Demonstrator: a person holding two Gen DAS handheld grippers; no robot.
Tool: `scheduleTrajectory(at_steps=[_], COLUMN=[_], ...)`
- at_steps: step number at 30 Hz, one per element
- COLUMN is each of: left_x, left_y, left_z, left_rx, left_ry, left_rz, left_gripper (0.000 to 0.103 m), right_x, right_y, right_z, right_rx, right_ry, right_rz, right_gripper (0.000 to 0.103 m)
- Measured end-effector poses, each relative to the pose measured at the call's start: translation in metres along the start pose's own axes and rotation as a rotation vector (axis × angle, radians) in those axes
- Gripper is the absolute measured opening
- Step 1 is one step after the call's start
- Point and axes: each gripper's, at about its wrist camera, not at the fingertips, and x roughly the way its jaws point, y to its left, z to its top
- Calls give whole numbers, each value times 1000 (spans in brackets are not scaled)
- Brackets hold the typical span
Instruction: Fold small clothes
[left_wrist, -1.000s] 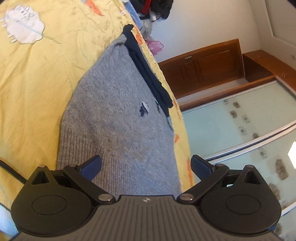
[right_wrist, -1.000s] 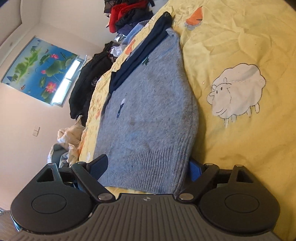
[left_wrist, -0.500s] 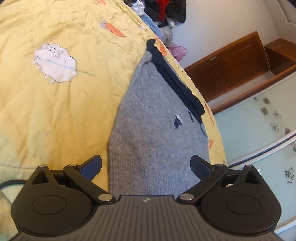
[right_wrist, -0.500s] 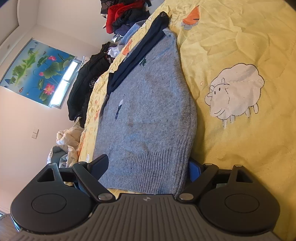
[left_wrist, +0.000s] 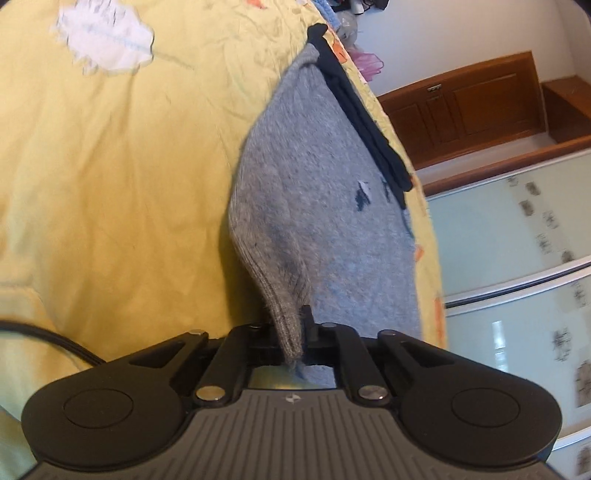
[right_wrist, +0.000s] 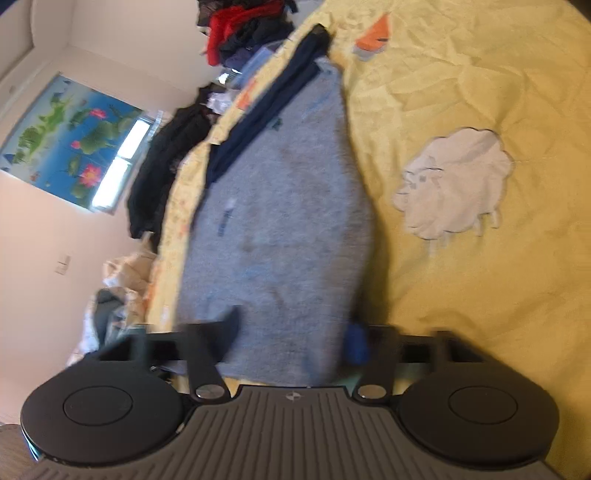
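Status of the fold, as I read it from both wrist views. The grey knitted sweater (left_wrist: 317, 206) lies lengthwise on the bed, on the yellow bedspread (left_wrist: 110, 166), close to the bed's edge. A dark navy garment (left_wrist: 364, 122) lies along its far side; I cannot tell whether that is a separate piece or part of the sweater.

My left hand-held gripper (left_wrist: 291, 339) is pressed together on the ribbed hem corner, which stands lifted off the bedspread in a raised fold. My right hand-held gripper (right_wrist: 291, 336) is at the other end of the hem, its fingers spread with the hem edge between them; the view is blurred, and I judge this side not yet pinched.

Assessment: the sweater already looks narrowed, with a rounded folded edge along one side, so a lengthwise fold appears done. What remains, in my judgement, is securing the right corner and carrying the hem up toward the collar end. Further clothes (right_wrist: 243, 26) sit heaped beyond the bed, unfolded.
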Motion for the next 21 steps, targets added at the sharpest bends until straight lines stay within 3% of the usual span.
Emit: scheduleTrajectory(at_steps=[1,5,10,14,21], left_x=[-1,-13,-28,-22,40], left_y=[-4,-30,-69,-95,-129], left_z=[2,15,55,101,202], left_rx=[20,100,165,184,210], left_ry=[-2,-16,-68,-134,-194], left_rz=[14,17,-36,-96,-86], left_gripper=[6,5,5,6,6], right_x=[3,2,-10,-12,23], right_y=[-3,-1,17,29,31], right_z=[0,0,30,80,198], right_rx=[-3,-36,-54,-51,-27], right_ry=[13,-6,-73,-141,-240], right_rz=[-36,-1,113,195,241], right_gripper=[14,14,14,14,14])
